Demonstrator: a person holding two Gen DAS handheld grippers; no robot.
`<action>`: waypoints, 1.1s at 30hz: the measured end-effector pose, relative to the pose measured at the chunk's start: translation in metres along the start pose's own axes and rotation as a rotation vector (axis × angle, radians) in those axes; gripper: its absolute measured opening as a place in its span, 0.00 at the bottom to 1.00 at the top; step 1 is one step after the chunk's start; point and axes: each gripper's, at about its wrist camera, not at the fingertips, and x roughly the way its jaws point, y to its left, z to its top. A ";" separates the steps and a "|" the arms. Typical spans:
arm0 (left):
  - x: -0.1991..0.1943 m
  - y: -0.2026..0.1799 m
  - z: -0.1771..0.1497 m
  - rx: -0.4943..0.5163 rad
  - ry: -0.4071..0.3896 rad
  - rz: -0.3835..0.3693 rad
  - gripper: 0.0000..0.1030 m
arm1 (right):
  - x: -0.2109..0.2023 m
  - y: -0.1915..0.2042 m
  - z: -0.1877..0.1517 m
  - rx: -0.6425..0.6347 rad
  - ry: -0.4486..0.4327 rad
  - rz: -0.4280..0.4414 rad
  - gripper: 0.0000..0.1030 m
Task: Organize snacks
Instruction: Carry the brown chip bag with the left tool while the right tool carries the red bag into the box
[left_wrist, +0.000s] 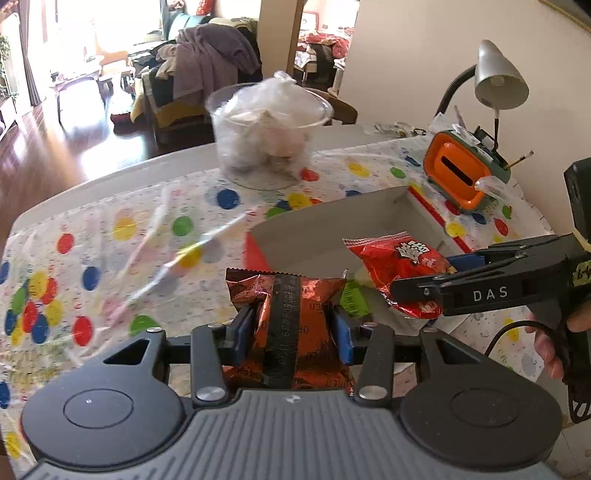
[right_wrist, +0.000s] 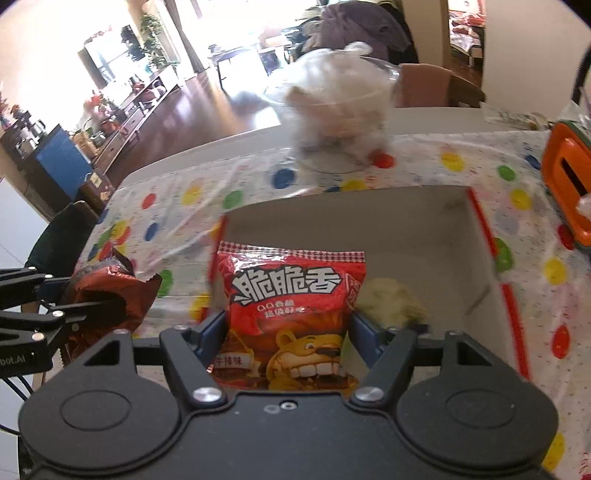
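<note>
My left gripper is shut on a dark orange foil snack packet, seam side facing me, held above the dotted tablecloth just left of a shallow cardboard box. My right gripper is shut on a red snack bag with a cartoon lion, held over the box. In the left wrist view the right gripper comes in from the right with the red bag. In the right wrist view the left gripper's fingers and the foil packet show at the left. A pale yellowish snack lies inside the box.
A clear plastic tub of white-wrapped items stands at the table's far edge. An orange and green holder and a grey desk lamp stand at the right by the wall. A person's hand grips the right tool.
</note>
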 end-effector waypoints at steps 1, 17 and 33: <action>0.004 -0.006 0.001 -0.003 0.003 -0.001 0.43 | 0.000 -0.007 0.000 0.005 0.002 -0.004 0.69; 0.092 -0.057 0.034 -0.068 0.099 0.041 0.43 | 0.023 -0.074 -0.012 -0.098 0.077 -0.067 0.69; 0.163 -0.067 0.042 -0.030 0.289 0.106 0.43 | 0.065 -0.073 -0.006 -0.184 0.173 -0.078 0.68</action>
